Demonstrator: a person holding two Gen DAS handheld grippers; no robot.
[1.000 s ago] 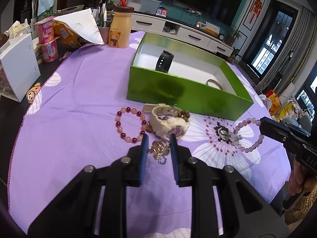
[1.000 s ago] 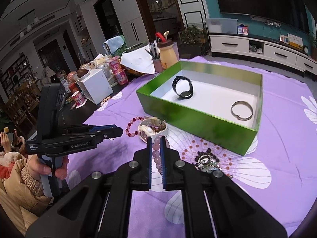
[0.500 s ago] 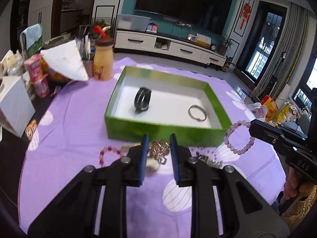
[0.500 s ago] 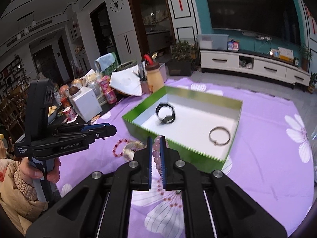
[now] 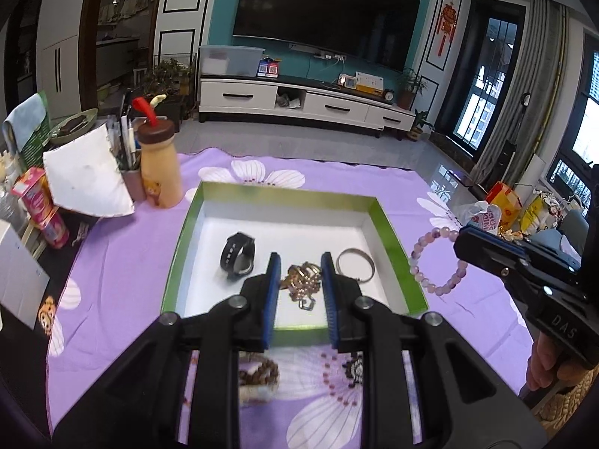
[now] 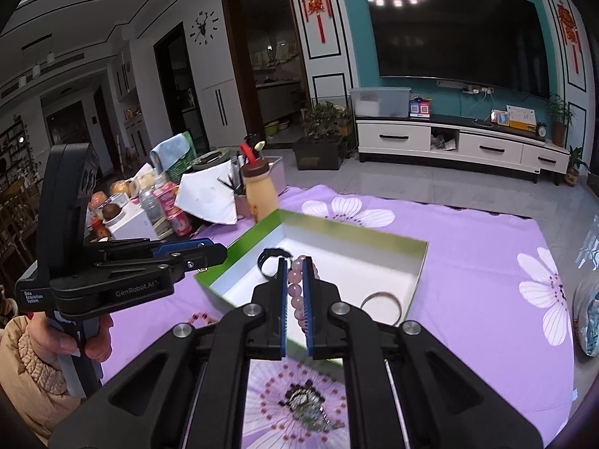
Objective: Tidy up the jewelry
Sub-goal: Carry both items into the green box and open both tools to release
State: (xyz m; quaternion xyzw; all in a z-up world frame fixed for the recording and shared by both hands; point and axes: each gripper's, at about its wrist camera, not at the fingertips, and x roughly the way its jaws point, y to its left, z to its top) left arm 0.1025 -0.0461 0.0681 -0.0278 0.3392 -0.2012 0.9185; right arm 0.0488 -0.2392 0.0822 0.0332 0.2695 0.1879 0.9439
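Note:
My left gripper (image 5: 299,262) is shut on a gold chain piece (image 5: 303,284) and holds it above the green box (image 5: 179,247). Inside the box lie a black smart band (image 5: 237,256) and a silver bangle (image 5: 355,265). My right gripper (image 6: 295,265) is shut on a pale purple bead bracelet (image 6: 295,292), held over the box's near wall (image 6: 209,286); the bracelet also shows in the left wrist view (image 5: 436,258). A beige watch (image 5: 258,393) and a dark brooch (image 6: 307,408) lie on the purple cloth.
A brown bead bracelet (image 5: 262,370) lies on the cloth by the watch. A yellow bottle (image 5: 159,164), a pen cup (image 5: 129,179), a white napkin (image 5: 84,183) and pink cartons (image 5: 41,205) stand at the table's far left. A white box (image 5: 18,277) sits at the left edge.
Both grippers rose and moved forward with their jewelry, from above the cloth in front of the box to over the box.

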